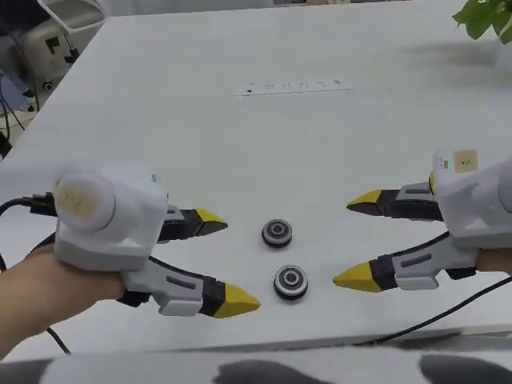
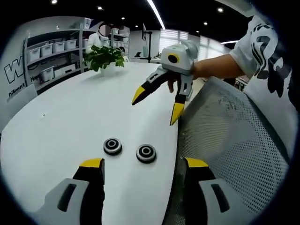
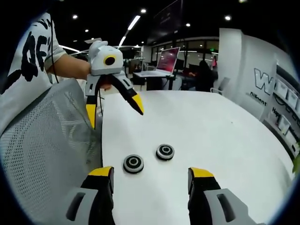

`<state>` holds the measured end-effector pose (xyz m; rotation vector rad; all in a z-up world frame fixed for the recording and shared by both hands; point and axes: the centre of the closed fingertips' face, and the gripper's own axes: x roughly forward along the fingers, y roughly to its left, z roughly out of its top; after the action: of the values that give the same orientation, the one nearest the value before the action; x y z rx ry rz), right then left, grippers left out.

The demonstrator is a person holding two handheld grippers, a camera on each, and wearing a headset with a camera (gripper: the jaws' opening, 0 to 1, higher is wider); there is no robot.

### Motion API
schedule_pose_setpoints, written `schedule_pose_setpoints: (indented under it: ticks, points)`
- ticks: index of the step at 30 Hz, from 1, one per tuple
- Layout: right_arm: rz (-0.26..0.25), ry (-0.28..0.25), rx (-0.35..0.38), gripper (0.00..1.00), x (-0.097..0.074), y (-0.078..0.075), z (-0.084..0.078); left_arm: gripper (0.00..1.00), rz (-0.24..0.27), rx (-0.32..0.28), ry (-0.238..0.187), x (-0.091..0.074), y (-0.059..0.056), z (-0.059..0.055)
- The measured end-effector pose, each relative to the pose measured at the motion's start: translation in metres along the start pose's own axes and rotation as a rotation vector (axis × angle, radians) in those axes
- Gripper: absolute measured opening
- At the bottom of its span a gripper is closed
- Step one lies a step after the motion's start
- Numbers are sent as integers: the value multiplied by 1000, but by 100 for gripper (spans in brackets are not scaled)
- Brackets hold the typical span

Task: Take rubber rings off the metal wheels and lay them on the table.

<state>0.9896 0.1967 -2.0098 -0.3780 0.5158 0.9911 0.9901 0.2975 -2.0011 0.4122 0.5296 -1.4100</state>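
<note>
Closest in, blurred black-and-white cloth along the bottom edge of the head view, pattern unreadable. Just beyond, left claw spread wide, yellow tips well apart, gripping nothing; hand behind it partly cut off by the frame. Right claw likewise spread and empty, body cropped at the right edge. Between the two claws, two wheels lying flat on the counter near its front edge: near wheel and far wheel, just beside each other but apart, touched by neither claw. Dark bands round paler hubs; too small to tell ring from wheel. Farther back, flat strip with marks too faint to read. Plant clipped at the top right corner. Cable trailing from under the right claw across the front edge. Mesh chair beside the counter's edge in the left gripper view.
</note>
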Motion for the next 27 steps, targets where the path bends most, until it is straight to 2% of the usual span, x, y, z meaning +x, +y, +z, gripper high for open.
schedule_pose_setpoints:
  ticks: [12,27]
  points:
    - [47,8,-8,56,9,2,-11,58,-35,8,12,12,2,-1]
    - [115,11,-43,47,22,8,-12,49,-83,31,31,28,1,0]
